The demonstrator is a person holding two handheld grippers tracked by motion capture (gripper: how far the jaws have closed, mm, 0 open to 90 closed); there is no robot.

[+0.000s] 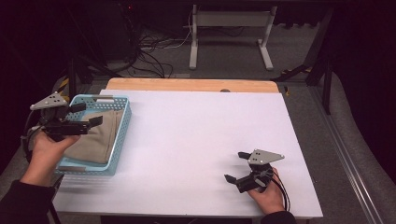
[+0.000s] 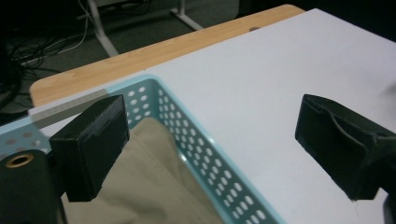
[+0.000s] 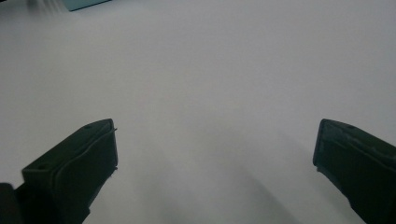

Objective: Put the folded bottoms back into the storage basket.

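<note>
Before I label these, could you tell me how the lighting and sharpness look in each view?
High view: the table is brightly lit against dark surroundings, and the right gripper casts a soft shadow. Left gripper view: the basket and the cloth are fairly sharp, while the near jaws look soft. Right gripper view: hazy and low in contrast, with faint jaw shadows on the white surface.

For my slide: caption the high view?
Open left gripper over a basket holding cloth; open right gripper idle.
</note>
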